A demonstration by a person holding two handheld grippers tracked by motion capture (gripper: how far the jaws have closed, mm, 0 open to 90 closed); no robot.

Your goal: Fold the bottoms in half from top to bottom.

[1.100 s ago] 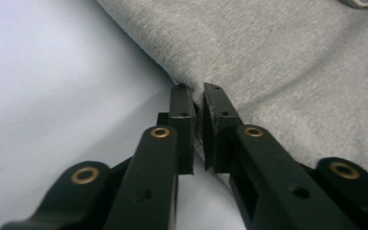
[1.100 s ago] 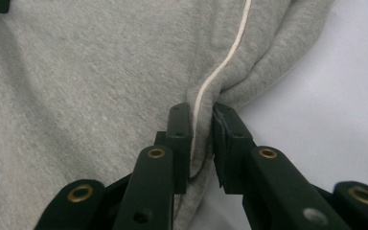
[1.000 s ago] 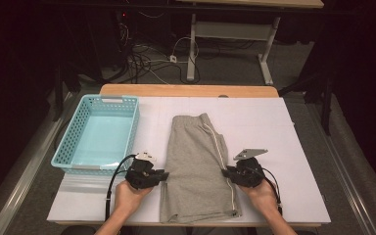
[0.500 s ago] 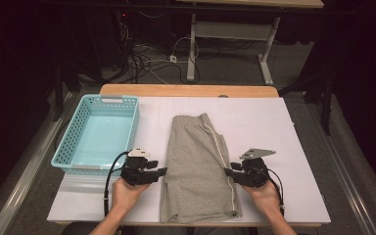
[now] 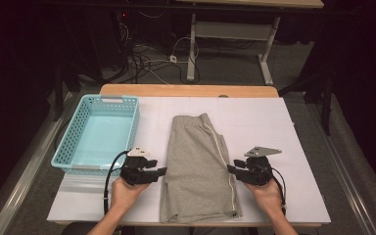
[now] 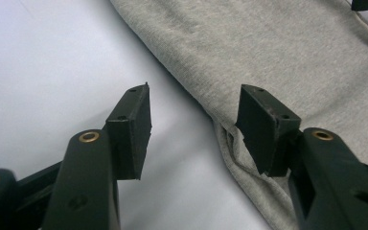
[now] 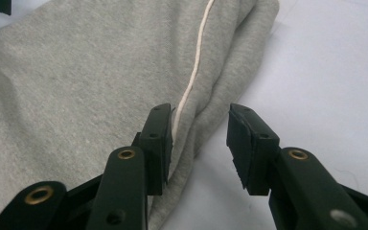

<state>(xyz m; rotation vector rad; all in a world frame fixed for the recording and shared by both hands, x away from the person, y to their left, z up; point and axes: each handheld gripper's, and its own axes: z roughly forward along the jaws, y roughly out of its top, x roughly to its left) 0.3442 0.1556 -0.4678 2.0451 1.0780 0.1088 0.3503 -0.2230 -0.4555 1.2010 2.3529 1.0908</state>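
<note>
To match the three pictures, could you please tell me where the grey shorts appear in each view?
High view: grey shorts lie mid-table, between both hands.
Left gripper view: shorts cover the upper right.
Right gripper view: shorts cover the left and centre.
Shared landmark: the white side stripe.

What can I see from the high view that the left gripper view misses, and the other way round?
The high view takes in the light blue plastic basket, the person's hands and both tools, left tool and right tool, at either side of the folded grey shorts.

The left gripper view shows, close up, that tool's open black pads straddling the shorts' edge, with a small fold of fabric beside one pad.

Both show the grey shorts and the white tabletop.
</note>
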